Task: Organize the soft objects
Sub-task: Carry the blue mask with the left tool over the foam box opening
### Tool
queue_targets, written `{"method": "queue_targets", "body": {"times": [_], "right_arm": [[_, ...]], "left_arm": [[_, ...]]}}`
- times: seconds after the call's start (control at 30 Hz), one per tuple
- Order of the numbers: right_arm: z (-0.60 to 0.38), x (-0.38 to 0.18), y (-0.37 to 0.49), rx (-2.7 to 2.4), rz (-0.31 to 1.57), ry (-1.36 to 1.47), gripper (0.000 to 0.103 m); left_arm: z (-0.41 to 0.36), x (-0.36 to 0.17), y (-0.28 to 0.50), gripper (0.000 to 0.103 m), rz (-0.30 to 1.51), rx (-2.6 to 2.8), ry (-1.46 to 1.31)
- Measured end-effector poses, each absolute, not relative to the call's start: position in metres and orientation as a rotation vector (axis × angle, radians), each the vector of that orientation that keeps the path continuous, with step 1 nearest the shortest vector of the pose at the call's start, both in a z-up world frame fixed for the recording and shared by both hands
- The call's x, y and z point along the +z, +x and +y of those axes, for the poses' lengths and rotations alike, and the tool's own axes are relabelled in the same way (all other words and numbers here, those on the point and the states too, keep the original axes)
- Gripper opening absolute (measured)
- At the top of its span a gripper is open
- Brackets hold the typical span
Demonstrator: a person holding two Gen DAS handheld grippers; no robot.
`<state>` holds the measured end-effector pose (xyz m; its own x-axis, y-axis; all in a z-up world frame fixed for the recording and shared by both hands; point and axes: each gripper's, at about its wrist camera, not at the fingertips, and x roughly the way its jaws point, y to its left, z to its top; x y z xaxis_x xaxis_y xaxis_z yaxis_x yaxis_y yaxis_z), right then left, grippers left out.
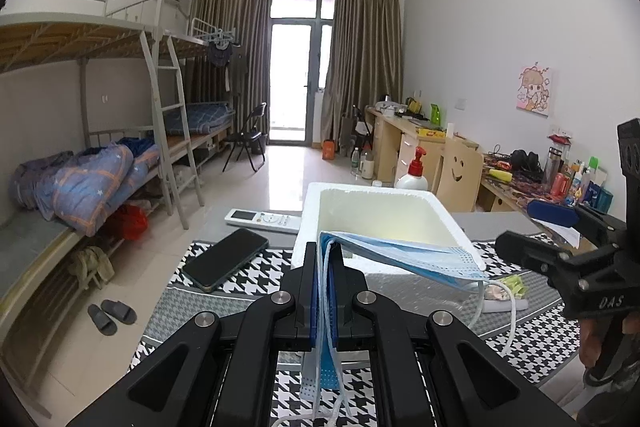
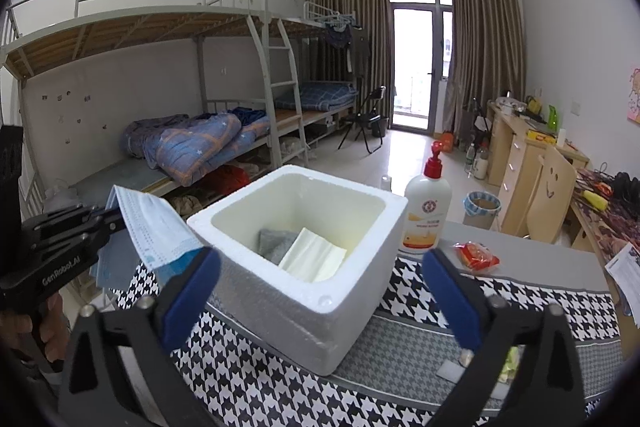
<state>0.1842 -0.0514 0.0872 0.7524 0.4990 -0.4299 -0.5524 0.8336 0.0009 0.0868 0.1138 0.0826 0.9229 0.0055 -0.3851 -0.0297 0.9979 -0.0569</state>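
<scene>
Grey cloth [image 2: 272, 241] and cream pad [image 2: 314, 259] already in box [image 2: 288, 311]. Left gripper [image 1: 325, 291] pinches mask [image 1: 404, 259], not yet boxed; right gripper [image 2: 320, 291] wide, empty.

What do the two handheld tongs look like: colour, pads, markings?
Both are matte black plastic linkage frames with round silver pivot screws. The left tongs carry blue pads; white "GenRobot.AI" lettering shows on their side in the right wrist view. The right tongs have long blue pads, with white lettering on the body. No cables or sleeves visible.
</scene>
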Motion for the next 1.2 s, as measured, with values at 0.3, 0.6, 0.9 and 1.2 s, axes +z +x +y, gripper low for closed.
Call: {"method": "queue_targets", "body": {"times": [0.3, 0.6, 0.9, 1.2], "right_arm": [[-0.067, 0.081, 0.176, 0.568, 0.425, -0.123, 0.103], [-0.077, 0.069, 0.175, 0.539, 0.445, -0.129, 0.103], [-0.094, 0.053, 0.185, 0.51, 0.48, -0.101, 0.103], [-0.106, 0.044, 0.195, 0.501, 0.508, -0.082, 0.103]], "left_arm": [[0.104, 0.091, 0.091, 0.004, 0.384, 0.015, -0.042], [0.098, 0.091, 0.114, 0.004, 0.411, -0.029, -0.056], [0.09, 0.092, 0.144, 0.004, 0.443, -0.048, -0.061], [0.076, 0.091, 0.179, 0.004, 0.489, -0.065, -0.045]]}}
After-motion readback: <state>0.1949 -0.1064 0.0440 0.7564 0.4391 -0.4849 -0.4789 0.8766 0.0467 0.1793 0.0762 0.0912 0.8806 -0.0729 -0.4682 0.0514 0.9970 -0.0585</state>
